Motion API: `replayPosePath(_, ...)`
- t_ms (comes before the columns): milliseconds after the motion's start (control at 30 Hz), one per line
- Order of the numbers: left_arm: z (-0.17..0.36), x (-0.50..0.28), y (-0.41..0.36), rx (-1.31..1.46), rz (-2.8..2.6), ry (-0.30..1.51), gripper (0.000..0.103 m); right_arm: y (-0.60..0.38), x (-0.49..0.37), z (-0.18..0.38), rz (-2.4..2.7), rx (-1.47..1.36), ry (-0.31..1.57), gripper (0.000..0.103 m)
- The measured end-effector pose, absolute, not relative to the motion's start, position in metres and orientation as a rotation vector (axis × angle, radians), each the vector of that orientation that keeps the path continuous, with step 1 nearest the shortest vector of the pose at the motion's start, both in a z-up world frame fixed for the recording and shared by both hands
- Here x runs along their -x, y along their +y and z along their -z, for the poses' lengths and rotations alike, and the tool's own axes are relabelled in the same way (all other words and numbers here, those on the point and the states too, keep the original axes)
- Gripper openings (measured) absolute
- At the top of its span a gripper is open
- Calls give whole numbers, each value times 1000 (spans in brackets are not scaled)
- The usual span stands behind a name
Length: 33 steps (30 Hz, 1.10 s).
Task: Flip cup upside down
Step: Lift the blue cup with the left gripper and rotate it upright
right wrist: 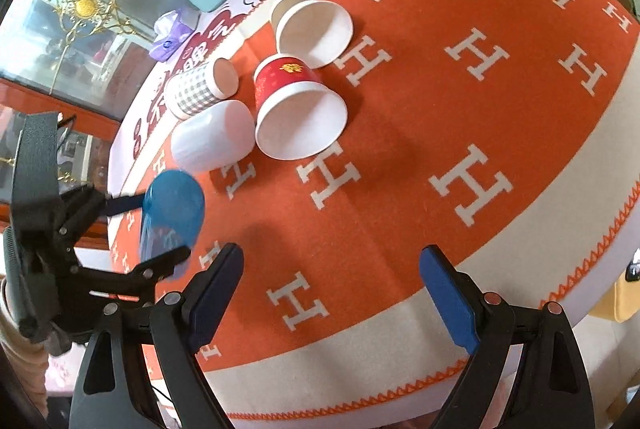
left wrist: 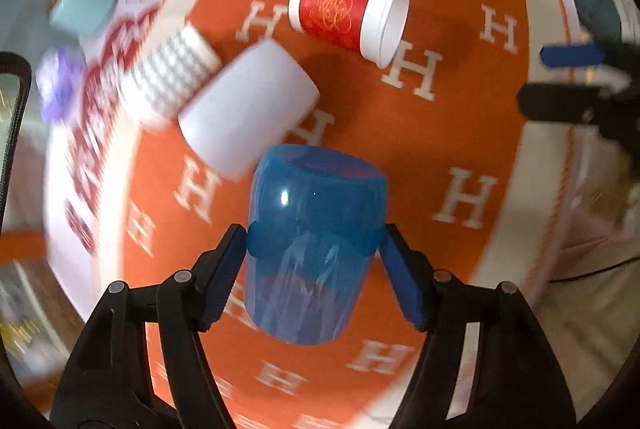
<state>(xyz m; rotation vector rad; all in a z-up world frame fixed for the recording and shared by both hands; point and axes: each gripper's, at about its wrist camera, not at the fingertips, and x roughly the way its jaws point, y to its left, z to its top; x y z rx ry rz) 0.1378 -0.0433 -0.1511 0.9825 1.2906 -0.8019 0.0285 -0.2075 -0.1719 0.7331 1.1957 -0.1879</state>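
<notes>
We hold the blue cup clamped in the left gripper above the cloth, seemingly mid-flip; next we must finish turning it and set it rim down. It looks empty, though blur hinders. The right gripper stands apart, holding nothing.

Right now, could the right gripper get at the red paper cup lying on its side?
Probably yes. The right gripper is open and holds nothing, and only bare orange cloth lies between it and the red cup, whose open mouth faces it. The left gripper with the blue cup is off to the side.
</notes>
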Motion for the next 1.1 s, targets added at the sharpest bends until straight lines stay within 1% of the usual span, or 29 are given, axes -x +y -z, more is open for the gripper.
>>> replayPosePath(100, 148, -139, -38, -852, 726, 1420, 64, -210, -33, 178, 123, -724, 1221, 91)
replayPosePath(233, 145, -129, -33, -657, 609, 1538, 64, -212, -41, 189, 37, -673, 1260, 91)
replayPosePath(467, 164, -125, -39, -220, 383, 1741, 63, -239, -45, 211, -59, -620, 1305, 91)
replayPosePath(667, 194, -131, -40, 69, 219, 1800, 63, -263, -44, 222, -103, -609, 1299, 91)
replayPosePath(733, 194, -134, -42, 153, 180, 1786, 63, -272, -45, 224, -116, -602, 1296, 91)
replayPosePath(900, 193, -137, -43, 215, 110, 1786, 64, -287, -47, 227, -155, -592, 1282, 91)
replayPosePath(1100, 198, -138, -49, 184, 60, 1779, 68, -302, -49, 228, -177, -619, 1260, 91)
